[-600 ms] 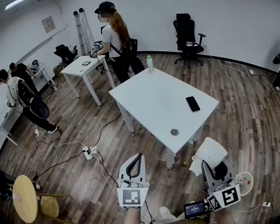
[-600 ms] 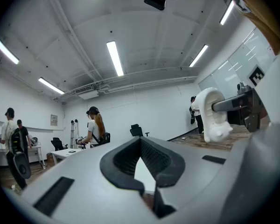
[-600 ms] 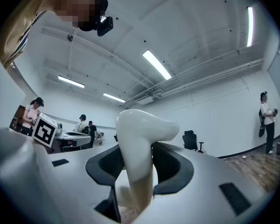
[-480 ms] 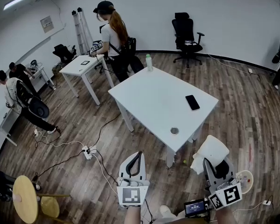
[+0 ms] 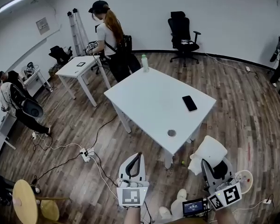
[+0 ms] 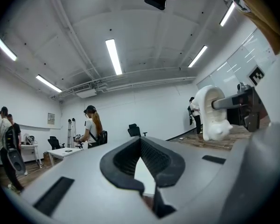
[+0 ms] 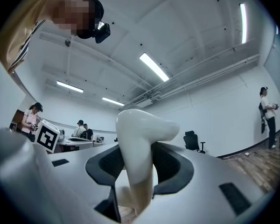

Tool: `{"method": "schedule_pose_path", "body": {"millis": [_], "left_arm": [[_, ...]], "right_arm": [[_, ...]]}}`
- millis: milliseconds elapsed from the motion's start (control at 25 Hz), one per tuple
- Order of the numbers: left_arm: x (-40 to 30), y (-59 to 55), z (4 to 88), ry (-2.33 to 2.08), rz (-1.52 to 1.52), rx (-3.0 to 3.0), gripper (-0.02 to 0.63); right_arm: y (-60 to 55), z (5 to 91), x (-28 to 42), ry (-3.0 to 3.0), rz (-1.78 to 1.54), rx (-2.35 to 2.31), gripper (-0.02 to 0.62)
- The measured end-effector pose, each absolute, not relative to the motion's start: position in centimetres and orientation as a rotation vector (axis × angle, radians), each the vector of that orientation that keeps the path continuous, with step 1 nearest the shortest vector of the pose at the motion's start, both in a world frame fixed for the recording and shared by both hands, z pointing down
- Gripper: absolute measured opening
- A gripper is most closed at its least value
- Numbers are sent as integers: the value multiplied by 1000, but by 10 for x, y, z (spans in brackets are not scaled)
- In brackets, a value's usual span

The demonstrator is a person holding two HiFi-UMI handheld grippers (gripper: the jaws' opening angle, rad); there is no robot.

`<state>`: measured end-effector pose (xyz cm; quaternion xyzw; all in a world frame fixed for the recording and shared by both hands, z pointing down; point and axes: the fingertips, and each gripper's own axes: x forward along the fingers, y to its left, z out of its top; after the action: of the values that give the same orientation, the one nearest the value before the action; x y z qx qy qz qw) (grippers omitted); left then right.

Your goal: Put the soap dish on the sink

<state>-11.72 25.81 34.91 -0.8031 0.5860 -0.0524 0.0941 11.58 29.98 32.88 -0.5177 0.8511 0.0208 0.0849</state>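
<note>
One soap dish (image 5: 207, 152) stays clamped in the right hand-held gripper (image 7: 137, 169).

Grey left tool (image 5: 138, 158) and right tool (image 5: 209, 166), black ribbed pads (image 6: 129, 158), black-and-white marker cubes (image 5: 132, 196), tan sleeve (image 7: 22, 28).

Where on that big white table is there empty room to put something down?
Most of the table is bare: the whole middle and left side, between the bottle at the far corner and the phone. The near right end is busier, holding the phone and a small round thing.
</note>
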Motion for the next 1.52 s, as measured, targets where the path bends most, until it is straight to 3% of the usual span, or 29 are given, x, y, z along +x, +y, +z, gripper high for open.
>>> {"method": "schedule_pose_path", "body": {"millis": [1000,1520], "left_arm": [[-79,134,357,1862,-195,-2324,6],[-119,73,349,1871,-186,-2288,6]], "right_arm": [[143,348,164,2596,-33,-1457,166],[72,346,120,2615,-68,-1415,167]]}}
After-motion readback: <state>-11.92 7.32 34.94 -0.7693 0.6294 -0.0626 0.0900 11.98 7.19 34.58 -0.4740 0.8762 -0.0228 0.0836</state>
